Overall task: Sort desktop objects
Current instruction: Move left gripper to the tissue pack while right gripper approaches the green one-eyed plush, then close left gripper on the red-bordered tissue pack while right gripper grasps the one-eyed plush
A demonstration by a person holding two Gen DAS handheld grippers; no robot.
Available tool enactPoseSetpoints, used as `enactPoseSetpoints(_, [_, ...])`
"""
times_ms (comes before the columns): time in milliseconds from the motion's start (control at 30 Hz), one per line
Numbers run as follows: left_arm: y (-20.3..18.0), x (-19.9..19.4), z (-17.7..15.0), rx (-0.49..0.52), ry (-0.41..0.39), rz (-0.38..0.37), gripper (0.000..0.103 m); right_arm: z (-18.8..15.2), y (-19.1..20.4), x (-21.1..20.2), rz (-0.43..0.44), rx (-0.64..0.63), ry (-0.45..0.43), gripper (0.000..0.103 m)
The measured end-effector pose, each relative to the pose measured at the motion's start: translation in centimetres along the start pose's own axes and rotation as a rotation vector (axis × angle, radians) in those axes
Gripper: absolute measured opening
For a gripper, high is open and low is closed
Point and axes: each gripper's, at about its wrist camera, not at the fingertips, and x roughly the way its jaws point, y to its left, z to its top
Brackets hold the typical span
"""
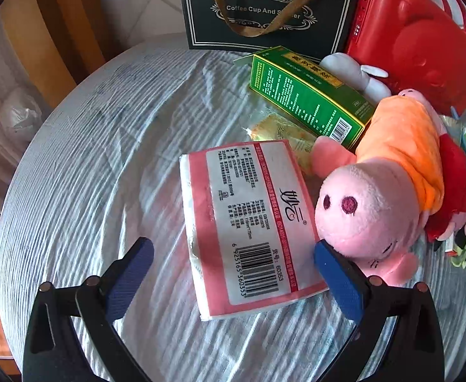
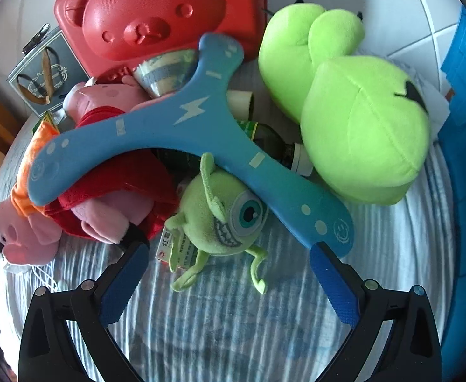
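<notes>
- Left tongs gape apart, straddling the tissue pack at lower centre of the frame; its long axis runs away from them.
- Right tongs gape too, empty, nearest the green one-eyed plush.

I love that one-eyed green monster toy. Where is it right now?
In the right wrist view, the one-eyed monster toy lies between the open right claw tips, tucked under the blue boomerang, beside the pink pig plush.

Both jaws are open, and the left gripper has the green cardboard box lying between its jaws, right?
Not quite. Both are open, but the left wrist view shows the pink-and-white plastic-wrapped tissue pack between the left gripper's jaws. The green cardboard box lies farther back, beside the pink plush pig.
</notes>
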Motion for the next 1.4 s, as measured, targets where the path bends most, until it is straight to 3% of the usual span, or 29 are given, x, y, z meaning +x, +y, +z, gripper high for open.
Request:
enactPoseSetpoints(133, [0.5,1.1,1.2,-0.083,-0.005,-0.011,0.103,-0.1,0.4,0.5,0.015,-0.009,0.011,0.100])
enactPoseSetpoints(233, [0.9,1.2,1.4,-0.071,0.002,-0.029,0.103,0.5,0.3,1.1,0.015,0.007,-0.008,0.100])
enactPoseSetpoints(300, [1.0,0.8,1.0,-0.029,-0.012,-0.014,0.103,0.8,0.2,1.7,-0.008,0.010,-0.005,0.075])
enactPoseSetpoints(333, [1.1,0.4,0.6,-0.014,-0.013,-0.005,0.103,0.8,0.0,1.9,-0.015,0.024,0.008,0.054])
enactPoseSetpoints(533, [3.6,-1.0,-1.3,0.027,-0.004,0.080,0.103,-1.5,-0.8,0.4,-0.069,-0.039,0.033,0.053])
enactPoseSetpoints(600, [4.2,-1.7,-1.9,0.038,-0.004,0.125,0.103,-2.5,-1.5,-0.1,-0.064,-0.052,0.055,0.051])
enactPoseSetpoints(667, [4.2,-2.6,-2.1,0.063,-0.020,0.119,0.103,-3.4,-2.0,-0.8,-0.048,-0.056,0.060,0.045])
enactPoseSetpoints(800, [2.9,-3.4,-0.8,0.138,-0.068,0.115,0.103,-4.1,-2.6,-1.5,-0.036,-0.062,0.058,0.046])
enactPoseSetpoints(833, [2.6,-3.0,-0.2,0.163,-0.059,0.104,0.103,-4.1,-2.8,-1.8,-0.028,-0.052,0.055,0.051])
enactPoseSetpoints(867, [2.3,-2.2,0.2,0.183,-0.032,0.096,0.103,-4.0,-3.0,-2.0,-0.023,-0.043,0.051,0.066])
enactPoseSetpoints(933, [1.9,-0.2,0.7,0.228,0.041,0.092,0.103,-3.8,-3.2,-2.6,-0.025,-0.039,0.034,0.086])
enactPoseSetpoints(1000, [1.3,1.6,0.8,0.284,0.102,0.069,0.103,-3.5,-3.4,-2.8,-0.032,-0.036,0.029,0.086])
enactPoseSetpoints(1100, [1.1,3.5,0.8,0.326,0.147,0.101,0.103,-2.7,-3.8,-2.4,-0.033,-0.016,0.037,0.086])
enactPoseSetpoints(1300, [1.5,4.8,0.9,0.301,0.170,0.105,0.103,-0.9,-2.3,-0.9,0.015,-0.001,0.045,0.086])
enactPoseSetpoints(1400, [2.3,5.2,1.3,0.263,0.197,0.062,0.103,-0.1,-1.4,-0.3,0.019,-0.004,0.032,0.086])
